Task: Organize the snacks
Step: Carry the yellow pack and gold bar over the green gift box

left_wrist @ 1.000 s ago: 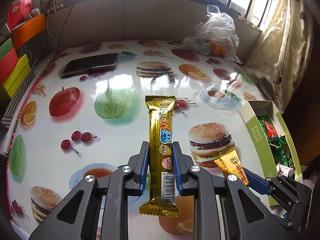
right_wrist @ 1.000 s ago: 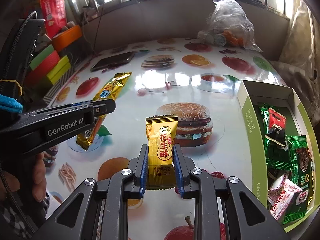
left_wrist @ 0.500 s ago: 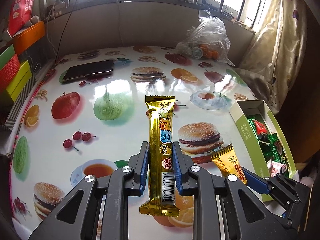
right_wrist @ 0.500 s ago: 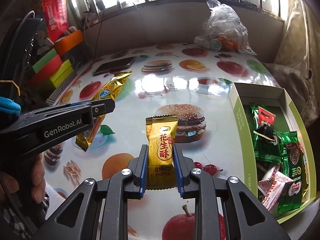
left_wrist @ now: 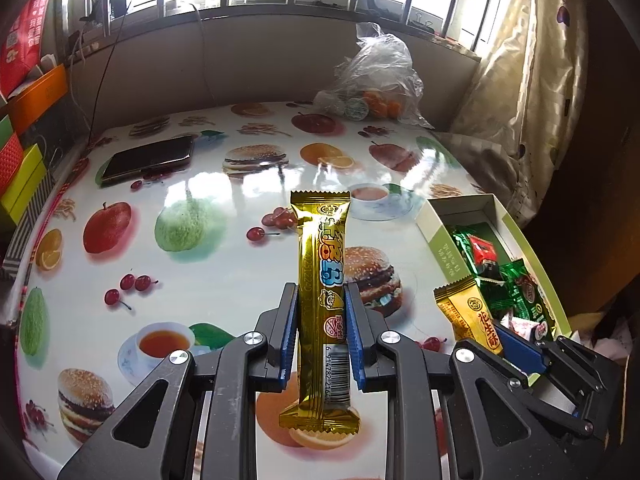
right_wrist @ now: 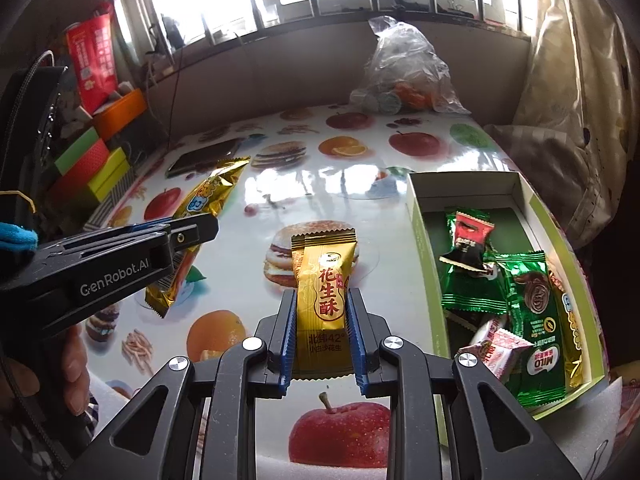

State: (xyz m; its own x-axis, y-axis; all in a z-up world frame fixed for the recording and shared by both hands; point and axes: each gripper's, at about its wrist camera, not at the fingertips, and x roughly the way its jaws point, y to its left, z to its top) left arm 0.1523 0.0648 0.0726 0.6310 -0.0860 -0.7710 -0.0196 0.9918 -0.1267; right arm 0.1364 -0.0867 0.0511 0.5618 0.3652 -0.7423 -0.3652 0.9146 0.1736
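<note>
My left gripper (left_wrist: pixel 321 300) is shut on a long gold snack bar (left_wrist: pixel 323 276), held upright above the table. My right gripper (right_wrist: pixel 322 304) is shut on a short gold peanut-crisp packet (right_wrist: pixel 323 280), also above the table. In the left wrist view the right gripper (left_wrist: pixel 496 340) with its packet (left_wrist: pixel 466 312) is at the right, by the green snack box (left_wrist: pixel 442 248). In the right wrist view the left gripper (right_wrist: pixel 192 232) and its bar (right_wrist: pixel 208 196) are at the left. The green box (right_wrist: pixel 422 240) holds several wrapped snacks (right_wrist: pixel 532 304).
The table has a glossy fruit-and-burger printed cloth (left_wrist: pixel 180 264). A phone (left_wrist: pixel 148 158) lies at the far left. A clear plastic bag of items (left_wrist: pixel 376 88) stands at the back. Coloured boxes (right_wrist: pixel 92 168) are stacked at the left edge. A curtain (left_wrist: pixel 516 92) hangs at the right.
Both grippers have pulled back and risen a little with their snacks still held. The table and green box now show farther off, and the box has shifted left in both views.
</note>
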